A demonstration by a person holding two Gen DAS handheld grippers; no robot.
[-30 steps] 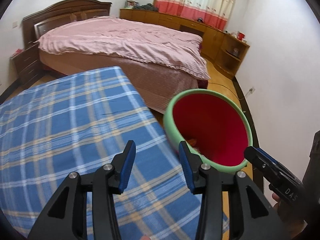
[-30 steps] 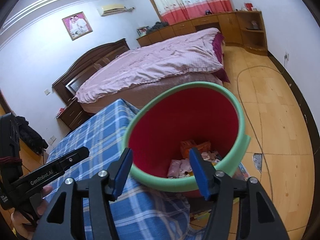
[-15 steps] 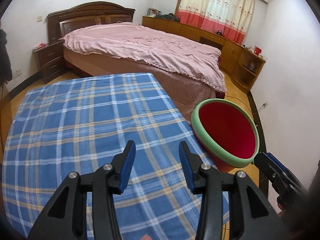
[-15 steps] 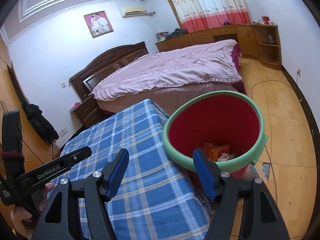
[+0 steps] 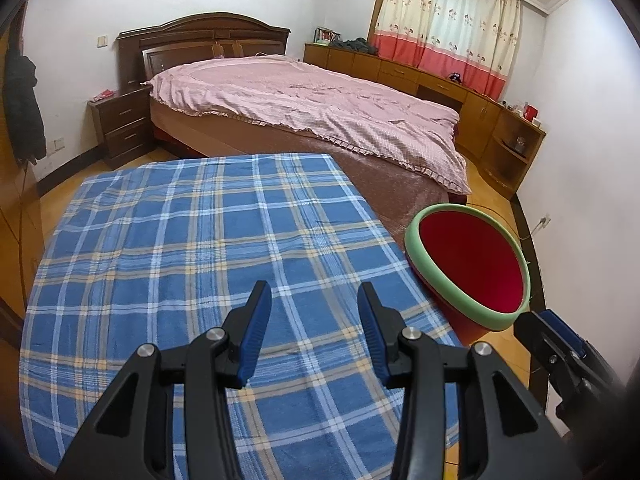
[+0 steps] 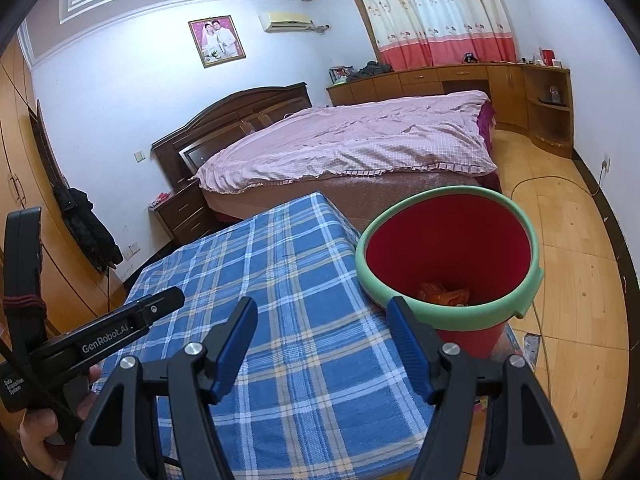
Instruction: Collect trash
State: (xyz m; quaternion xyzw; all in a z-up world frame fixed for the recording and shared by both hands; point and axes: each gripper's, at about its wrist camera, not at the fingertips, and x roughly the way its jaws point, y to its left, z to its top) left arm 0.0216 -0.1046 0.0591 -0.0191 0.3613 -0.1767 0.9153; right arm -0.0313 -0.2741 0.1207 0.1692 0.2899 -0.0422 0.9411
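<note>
Left gripper: jaws parted, nothing between the blue pads; hangs over the plaid cloth.
Right gripper: jaws spread wide, empty; the right pad overlaps the bin rim in the right wrist view, contact cannot be told.
Trash bin: red, green rim, upright just off the cloth's right edge; at 2 o'clock from the left gripper and 1 o'clock from the right gripper.
Trash: orange wrappers lying at the bin bottom.
Plaid cloth: blue checks, bare surface, covering a table.
Bed: pink cover, at 12 o'clock beyond the cloth.
Hand: grips the left gripper's handle, at 8 o'clock in the right wrist view.
</note>
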